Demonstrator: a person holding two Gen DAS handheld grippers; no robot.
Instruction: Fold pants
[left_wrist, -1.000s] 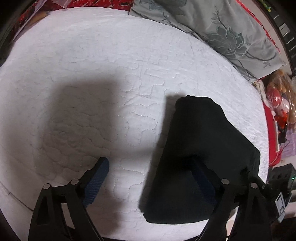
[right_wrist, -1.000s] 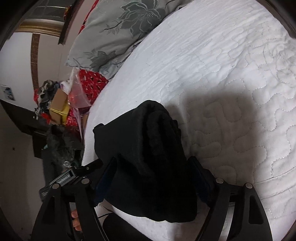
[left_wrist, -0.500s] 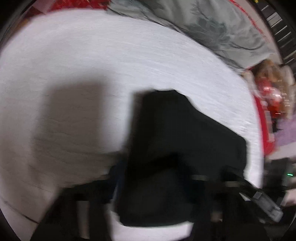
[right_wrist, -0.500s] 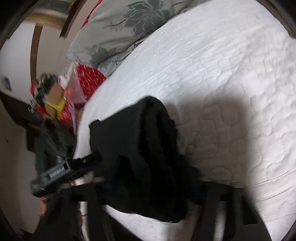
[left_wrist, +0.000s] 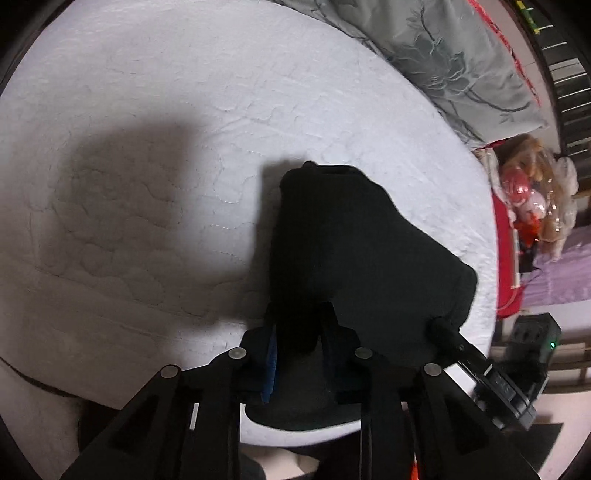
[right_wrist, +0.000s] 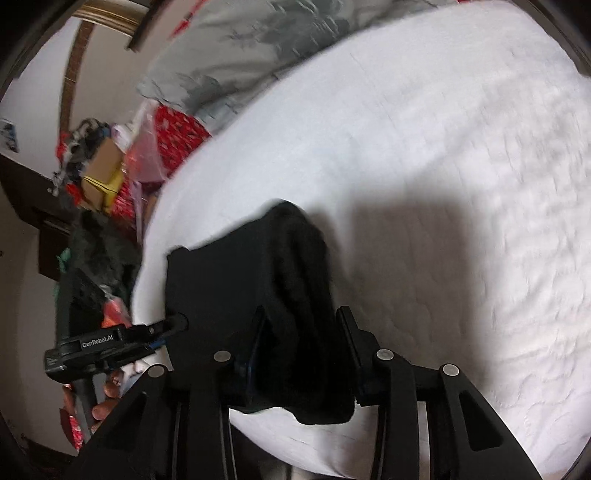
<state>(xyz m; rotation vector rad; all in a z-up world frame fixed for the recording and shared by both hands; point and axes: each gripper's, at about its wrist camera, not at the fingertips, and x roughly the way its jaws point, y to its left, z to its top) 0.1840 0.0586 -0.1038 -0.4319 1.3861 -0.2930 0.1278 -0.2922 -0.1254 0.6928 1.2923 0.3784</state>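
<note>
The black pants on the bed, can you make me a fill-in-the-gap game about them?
1. The folded pants are the colour ____.
2. They lie on a quilted bed cover that is ____.
3. The left gripper is ____ on the pants' near edge.
4. The pillow beyond them is grey with a ____ pattern.

Missing words: black; white; shut; flower
</note>
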